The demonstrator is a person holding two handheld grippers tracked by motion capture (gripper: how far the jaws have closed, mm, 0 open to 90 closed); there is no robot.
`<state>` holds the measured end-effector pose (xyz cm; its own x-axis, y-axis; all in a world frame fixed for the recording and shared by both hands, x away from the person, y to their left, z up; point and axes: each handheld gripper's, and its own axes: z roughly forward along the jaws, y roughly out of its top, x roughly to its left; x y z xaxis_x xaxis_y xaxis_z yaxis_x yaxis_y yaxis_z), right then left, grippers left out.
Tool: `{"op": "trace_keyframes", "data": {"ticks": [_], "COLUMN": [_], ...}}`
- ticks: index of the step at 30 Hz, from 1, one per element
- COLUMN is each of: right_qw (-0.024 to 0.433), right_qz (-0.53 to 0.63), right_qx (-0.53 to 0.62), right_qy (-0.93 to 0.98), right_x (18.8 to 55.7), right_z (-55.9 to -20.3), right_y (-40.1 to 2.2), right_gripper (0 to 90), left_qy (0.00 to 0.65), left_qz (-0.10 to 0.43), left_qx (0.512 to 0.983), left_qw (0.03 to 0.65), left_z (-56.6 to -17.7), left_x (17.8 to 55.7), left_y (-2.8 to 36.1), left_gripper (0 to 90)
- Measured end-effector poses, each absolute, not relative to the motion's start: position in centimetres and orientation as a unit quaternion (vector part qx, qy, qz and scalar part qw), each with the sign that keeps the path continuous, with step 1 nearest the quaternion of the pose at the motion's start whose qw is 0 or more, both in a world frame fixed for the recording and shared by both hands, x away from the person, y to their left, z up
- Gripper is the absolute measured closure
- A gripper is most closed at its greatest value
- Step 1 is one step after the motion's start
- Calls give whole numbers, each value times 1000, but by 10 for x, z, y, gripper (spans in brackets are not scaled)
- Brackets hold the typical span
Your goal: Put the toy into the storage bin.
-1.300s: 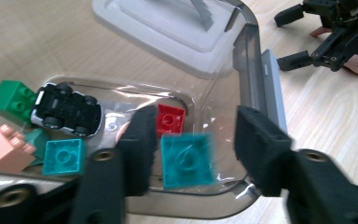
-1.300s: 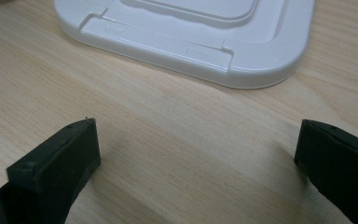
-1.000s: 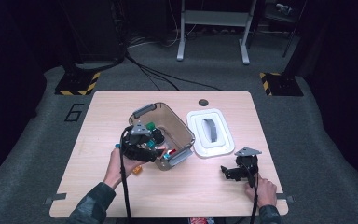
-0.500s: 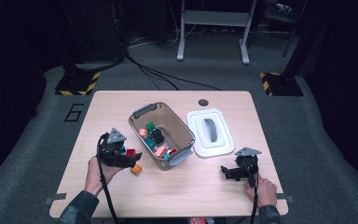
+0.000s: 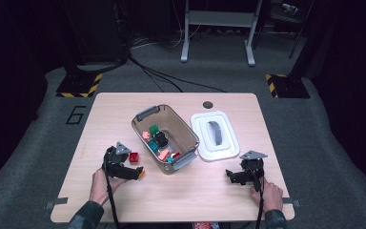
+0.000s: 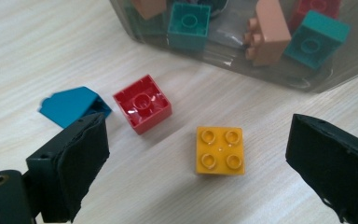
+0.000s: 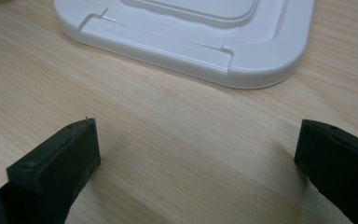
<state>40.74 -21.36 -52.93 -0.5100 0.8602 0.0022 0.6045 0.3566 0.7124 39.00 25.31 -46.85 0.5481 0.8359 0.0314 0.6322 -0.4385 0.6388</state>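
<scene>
Bricks lie loose on the pale wooden tabletop (image 5: 181, 200) just ahead of the left hand-held gripper (image 6: 196, 172); its jaws have just been opening and now stand wide apart, gripping nothing; the square yellow plastic four-stud brick (image 6: 220, 150) sits studs-up on the wood between the two black pads, touching neither; beyond the left pad lies the red square plastic brick (image 6: 142, 103), hollow side up, and next to it a blue plastic brick (image 6: 70, 105) with a slanted face, partly hidden behind that pad; farther ahead stands the clear grey plastic bin (image 6: 279, 77), holding teal and salmon bricks; in the high view the left hand-held gripper (image 5: 136, 172) rests low beside the near left wall of the bin (image 5: 190, 138), with the red brick (image 5: 134, 157) just by it; the right hand-held gripper (image 7: 196, 163) also stands wide open over bare wood, holding nothing; the white rounded plastic lid (image 7: 191, 32) lies flat just ahead of its jaws; in the high view that right hand-held gripper (image 5: 233, 175) sits near the lid (image 5: 215, 136), well apart from the bin.
</scene>
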Motion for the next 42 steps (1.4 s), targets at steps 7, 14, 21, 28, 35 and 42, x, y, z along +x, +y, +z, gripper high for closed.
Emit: {"op": "trace_keyframes", "data": {"ticks": [7, 14, 21, 28, 35, 42], "right_qw": [190, 190, 190, 190, 190, 190], "right_qz": [336, 336, 336, 336, 336, 336], "right_qx": [457, 457, 457, 457, 457, 457], "right_qy": [801, 801, 801, 801, 801, 801], "right_x": [407, 407, 407, 407, 407, 407], "right_z": [-529, -529, -529, -529, -529, -529], "right_y": [-214, -214, -214, -214, -214, -214], "right_gripper": [0, 0, 0, 0, 0, 0], "left_qy": [440, 439, 443, 448, 456, 465], "left_qz": [160, 154, 143, 142, 142, 151], "left_qx": [839, 846, 847, 844, 835, 827], "left_qw": [277, 261, 256, 258, 275, 278], "left_z": [-492, -497, -499, -498, -489, -474], "left_x": [394, 398, 399, 400, 399, 401], "left_y": [238, 231, 233, 236, 248, 260], "left_gripper": [292, 428, 582, 587, 588, 588]}}
